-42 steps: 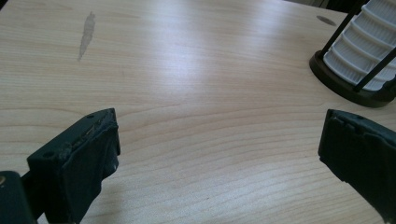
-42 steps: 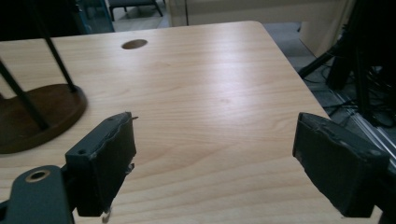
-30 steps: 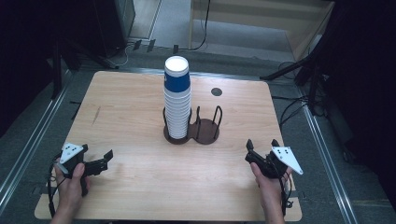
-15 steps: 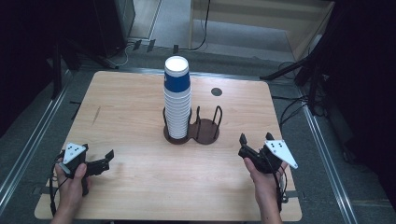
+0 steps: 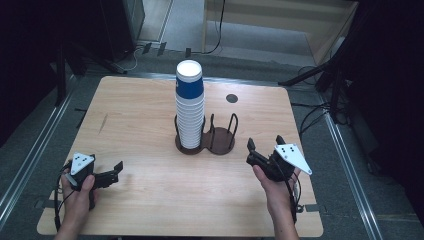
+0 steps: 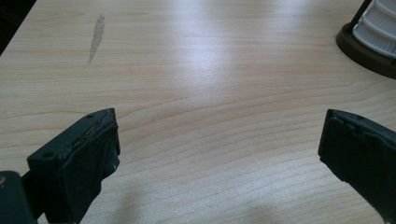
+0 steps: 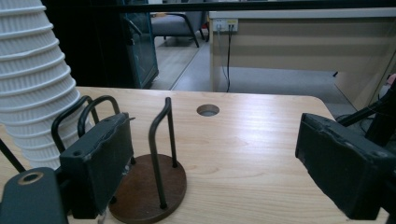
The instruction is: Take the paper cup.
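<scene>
- At mid-worktop: one stack of paper cups [image 5: 190, 107], upright, white with a blue band near the top, seated in the left bay of a dark two-bay cup holder [image 5: 206, 142]. All cups appear nested in the one stack; none stands apart.
- Right bay of the holder [image 7: 152, 184]: wire hoops and round brown base, nothing in it.
- Near right: right claw [image 5: 264, 150], held above the worktop [image 5: 140, 110], jaws spread wide, gripping nothing. It sits just near and to the right of the holder, pointed toward it; the right claw's own view looks across the vacant bay with the cup stack at far left.
- Near left: left claw [image 5: 116, 172], low over bare wood, jaws likewise parted and gripping nothing, well apart from the stack.
- Far right of worktop: one round cable hole [image 5: 231, 98].
- Progress, judged: nothing handled yet. Reach, grasp of a cup and any transfer to the vacant bay all remain.
</scene>
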Tool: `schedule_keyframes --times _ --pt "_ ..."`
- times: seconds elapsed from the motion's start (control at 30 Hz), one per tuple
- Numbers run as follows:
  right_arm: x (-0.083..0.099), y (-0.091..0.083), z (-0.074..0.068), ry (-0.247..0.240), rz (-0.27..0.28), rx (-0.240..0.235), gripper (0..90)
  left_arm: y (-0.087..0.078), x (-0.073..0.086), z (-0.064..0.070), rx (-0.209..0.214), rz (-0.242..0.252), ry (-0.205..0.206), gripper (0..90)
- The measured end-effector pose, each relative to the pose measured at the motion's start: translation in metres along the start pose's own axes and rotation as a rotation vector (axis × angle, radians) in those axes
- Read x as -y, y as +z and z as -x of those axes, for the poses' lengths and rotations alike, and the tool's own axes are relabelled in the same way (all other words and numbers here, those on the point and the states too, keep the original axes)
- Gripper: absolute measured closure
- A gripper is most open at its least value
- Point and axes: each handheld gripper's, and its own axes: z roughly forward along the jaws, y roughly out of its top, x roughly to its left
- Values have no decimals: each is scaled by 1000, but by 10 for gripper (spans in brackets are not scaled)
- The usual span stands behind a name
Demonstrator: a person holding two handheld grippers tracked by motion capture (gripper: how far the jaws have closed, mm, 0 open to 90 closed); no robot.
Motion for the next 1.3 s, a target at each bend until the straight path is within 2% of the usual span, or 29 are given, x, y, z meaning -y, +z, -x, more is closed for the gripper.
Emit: schedule_keyframes --times 0.47,1.3 --pt "-19 8 -29 -26 18 -63 117 0 0 1 -12 -6 17 0" --pt "-43 25 -75 -54 43 -153 117 1 0 2 -20 -5 15 0"
